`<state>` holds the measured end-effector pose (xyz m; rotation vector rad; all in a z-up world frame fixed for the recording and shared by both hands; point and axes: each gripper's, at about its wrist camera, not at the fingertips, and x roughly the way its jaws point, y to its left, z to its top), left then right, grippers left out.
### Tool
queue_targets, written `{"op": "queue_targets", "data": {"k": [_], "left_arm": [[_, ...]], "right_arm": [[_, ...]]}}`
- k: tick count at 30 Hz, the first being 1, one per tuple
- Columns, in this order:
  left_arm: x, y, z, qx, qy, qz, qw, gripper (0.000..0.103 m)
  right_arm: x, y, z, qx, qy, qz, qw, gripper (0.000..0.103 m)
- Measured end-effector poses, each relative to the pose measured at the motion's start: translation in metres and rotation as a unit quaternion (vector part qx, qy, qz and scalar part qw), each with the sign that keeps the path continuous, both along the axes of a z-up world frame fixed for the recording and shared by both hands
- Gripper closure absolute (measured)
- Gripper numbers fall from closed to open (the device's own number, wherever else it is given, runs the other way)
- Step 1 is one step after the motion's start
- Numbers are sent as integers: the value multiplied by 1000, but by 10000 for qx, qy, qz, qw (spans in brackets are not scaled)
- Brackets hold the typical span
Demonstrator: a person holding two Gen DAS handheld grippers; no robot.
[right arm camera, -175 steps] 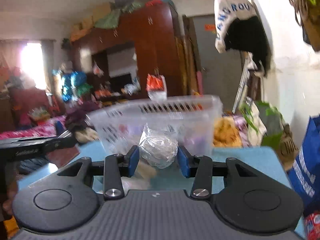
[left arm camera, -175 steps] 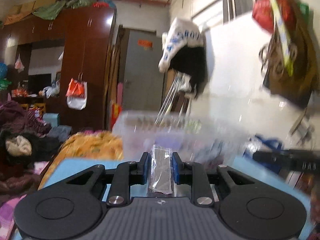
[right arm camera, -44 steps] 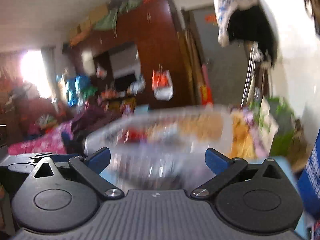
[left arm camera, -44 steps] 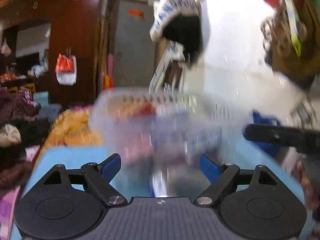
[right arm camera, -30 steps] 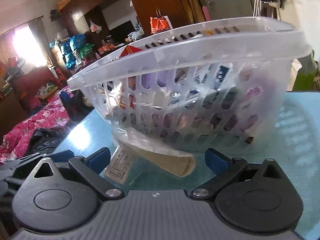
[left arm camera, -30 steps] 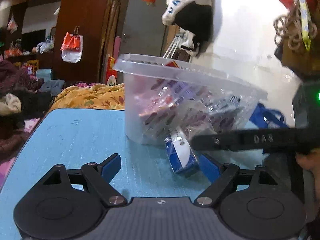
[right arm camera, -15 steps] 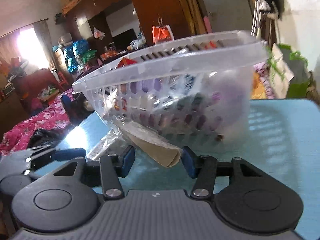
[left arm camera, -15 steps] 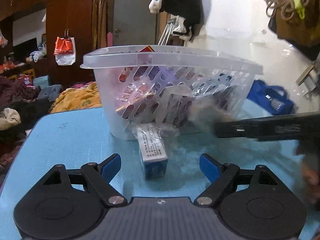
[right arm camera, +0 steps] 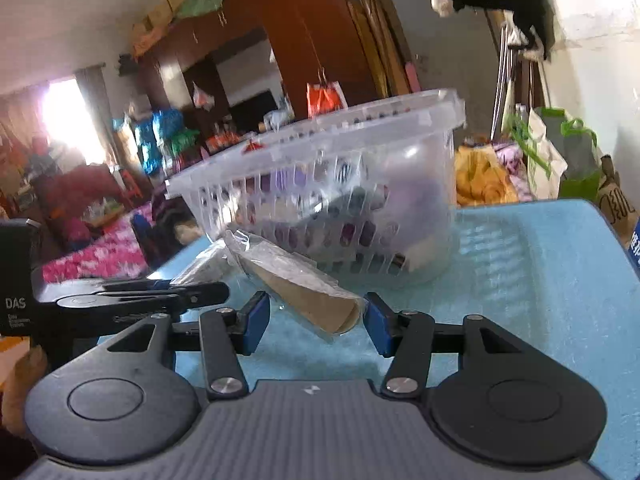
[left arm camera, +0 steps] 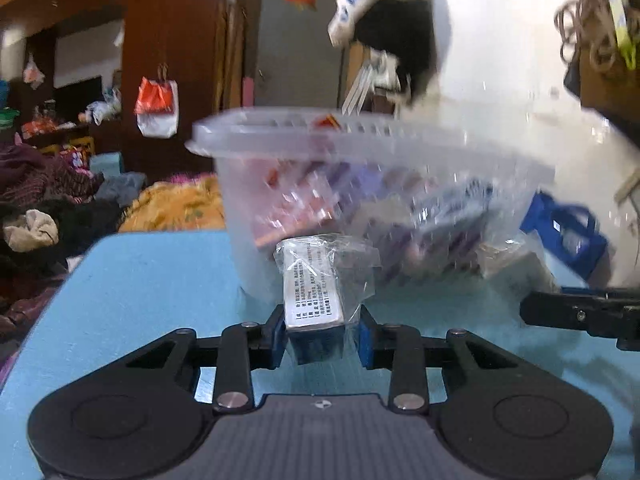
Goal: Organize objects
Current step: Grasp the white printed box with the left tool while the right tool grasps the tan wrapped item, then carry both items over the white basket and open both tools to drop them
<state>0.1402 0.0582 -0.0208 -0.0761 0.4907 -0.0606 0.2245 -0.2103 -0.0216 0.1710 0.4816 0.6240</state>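
— Both grippers have closed in since half a second ago, haven't they?

— Yes. Our left gripper (left arm camera: 322, 338), wide open then, now has its blue pads (left arm camera: 276, 338) pressed against a boxed item in a clear wrapper (left arm camera: 314, 280), gripping it at its near end. That box (left arm camera: 314, 280) has printed text on its top face and stands just in front of the basket (left arm camera: 360, 160), close to the wall; we cannot tell whether it touches.

— And what do we see to the right of it?

— Through the left camera, the basket sits on the blue table (left arm camera: 140, 276), full of wrapped packets. Farther right, the other gripper's black finger reaches in from the edge.

— What about the right camera?

— From left to right: the left gripper's dark body, then our right gripper (right arm camera: 316, 316), its pads (right arm camera: 254, 322) narrowed on either side of a tan packet in clear film (right arm camera: 304, 292). The right pad meets the packet's end; the left pad looks a little apart, so we cannot tell whether the grip is firm. That packet (right arm camera: 304, 292) slopes from the basket's base down toward us. The table (right arm camera: 540, 260) stretches beyond on the right.
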Motion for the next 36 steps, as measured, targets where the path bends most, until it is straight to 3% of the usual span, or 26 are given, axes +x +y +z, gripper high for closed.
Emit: {"op": "queue_targets", "data": {"k": [17, 21, 25, 29, 32, 36], "left_arm": [[-34, -4, 15, -78, -1072, -261, 9939, 65], [-48, 0, 28, -199, -1331, -303, 9904, 65], [-54, -6, 57, 3, -1604, -399, 9862, 65], [-38, -11, 103, -20, -1774, -484, 9829, 65], [-5, -24, 131, 237, -1694, -483, 9841, 65], [56, -32, 137, 392, -1125, -269, 9925, 65]], "right_arm": [[-17, -13, 7, 449, -615, -86, 9971, 48], [-31, -15, 23, 454, -952, -110, 9944, 48], [-37, -11, 53, 299, -1382, -158, 9898, 48], [-22, -1, 88, 131, -1689, -297, 9851, 48], [7, 10, 111, -4, -1756, -529, 9830, 48], [52, 27, 111, -573, -1697, -922, 9795, 48]]}}
